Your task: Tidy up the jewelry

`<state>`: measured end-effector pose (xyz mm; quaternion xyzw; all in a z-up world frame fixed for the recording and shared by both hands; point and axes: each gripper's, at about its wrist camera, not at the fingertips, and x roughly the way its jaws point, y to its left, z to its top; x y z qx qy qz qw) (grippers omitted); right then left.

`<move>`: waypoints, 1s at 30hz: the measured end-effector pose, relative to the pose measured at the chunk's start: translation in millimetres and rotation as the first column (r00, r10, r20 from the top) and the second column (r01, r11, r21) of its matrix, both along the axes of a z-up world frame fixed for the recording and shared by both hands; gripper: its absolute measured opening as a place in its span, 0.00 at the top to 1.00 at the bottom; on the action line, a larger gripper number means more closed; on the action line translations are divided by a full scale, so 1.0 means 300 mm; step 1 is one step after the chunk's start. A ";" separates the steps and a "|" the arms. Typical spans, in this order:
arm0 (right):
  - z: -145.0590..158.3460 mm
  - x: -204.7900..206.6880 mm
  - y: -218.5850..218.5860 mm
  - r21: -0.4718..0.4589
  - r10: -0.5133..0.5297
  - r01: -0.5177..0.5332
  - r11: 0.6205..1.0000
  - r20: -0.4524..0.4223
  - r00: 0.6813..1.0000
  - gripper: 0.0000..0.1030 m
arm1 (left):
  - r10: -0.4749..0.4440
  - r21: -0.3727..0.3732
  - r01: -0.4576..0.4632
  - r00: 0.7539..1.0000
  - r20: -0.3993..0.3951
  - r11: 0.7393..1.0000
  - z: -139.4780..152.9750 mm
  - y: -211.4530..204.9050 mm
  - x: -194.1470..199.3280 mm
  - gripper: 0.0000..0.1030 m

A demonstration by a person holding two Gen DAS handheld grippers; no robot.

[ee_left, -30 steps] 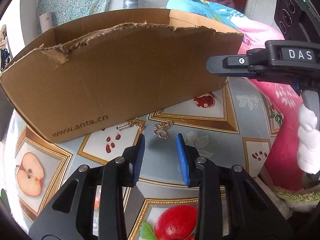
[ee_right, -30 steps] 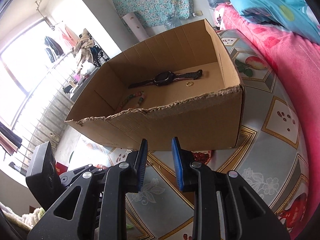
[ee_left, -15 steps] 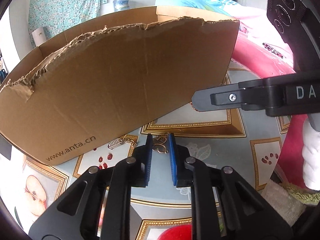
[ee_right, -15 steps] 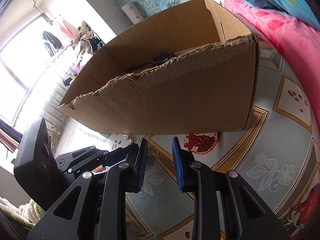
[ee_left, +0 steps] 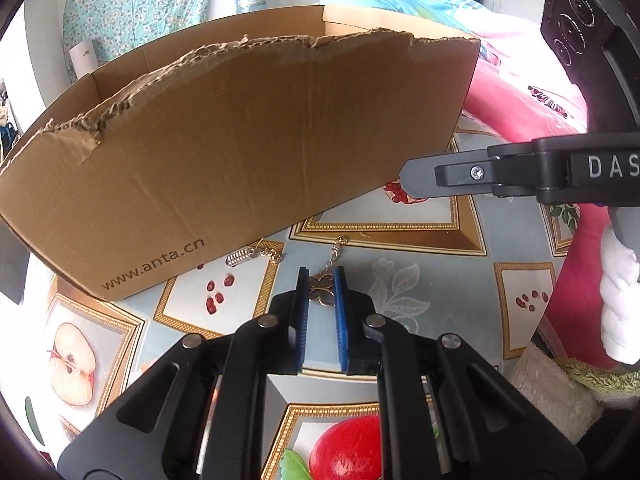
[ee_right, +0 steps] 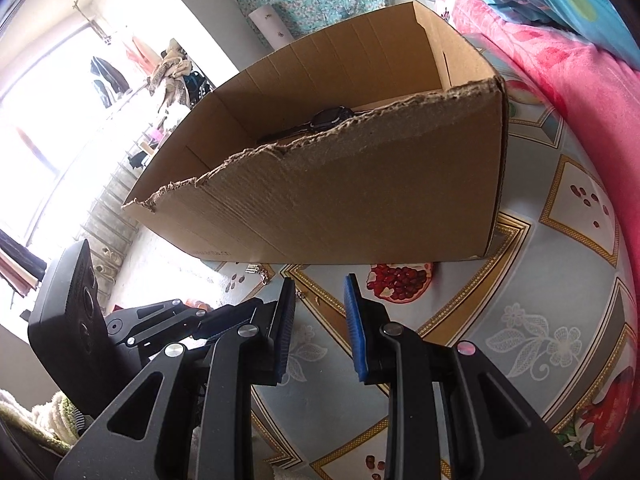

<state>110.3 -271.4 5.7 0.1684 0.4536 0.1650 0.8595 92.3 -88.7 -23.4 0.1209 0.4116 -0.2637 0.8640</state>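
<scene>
My left gripper (ee_left: 321, 285) is shut on a gold clover pendant (ee_left: 322, 290); its thin chain (ee_left: 335, 252) trails forward onto the tablecloth. A silver clasp piece with a gold chain (ee_left: 249, 255) lies by the foot of the cardboard box (ee_left: 248, 152); it also shows in the right wrist view (ee_right: 256, 270). My right gripper (ee_right: 319, 302) is open and empty, hovering above the table in front of the box (ee_right: 360, 200). A black watch (ee_right: 324, 120) lies inside the box. The left gripper shows at lower left of the right view (ee_right: 224, 326).
The table has a fruit-patterned cloth (ee_left: 420, 280). The box's near wall has a torn top edge. A bed with a pink blanket (ee_right: 560, 64) runs along the right. My right gripper's finger (ee_left: 480, 172) reaches across the left view's right side.
My left gripper moved forward over the clover pendant and closed on it. The right gripper sank lower in front of the box and stayed open.
</scene>
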 end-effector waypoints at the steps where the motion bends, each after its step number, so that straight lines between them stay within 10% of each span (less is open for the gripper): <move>1: 0.000 0.005 0.010 -0.011 0.010 -0.010 1.000 0.003 1.000 0.75 | 0.007 -0.009 -0.007 1.000 -0.008 1.000 0.001 0.010 -0.001 0.89; 15: 0.007 0.026 0.156 -0.177 0.107 -0.097 0.979 0.051 0.993 0.76 | 0.039 -0.105 -0.047 0.997 -0.072 0.993 0.005 0.099 0.015 0.99; 30: 0.001 0.000 0.128 -0.169 0.078 -0.068 0.983 0.052 0.996 0.75 | -0.025 -0.175 -0.004 0.986 -0.165 0.985 0.008 0.101 -0.016 0.81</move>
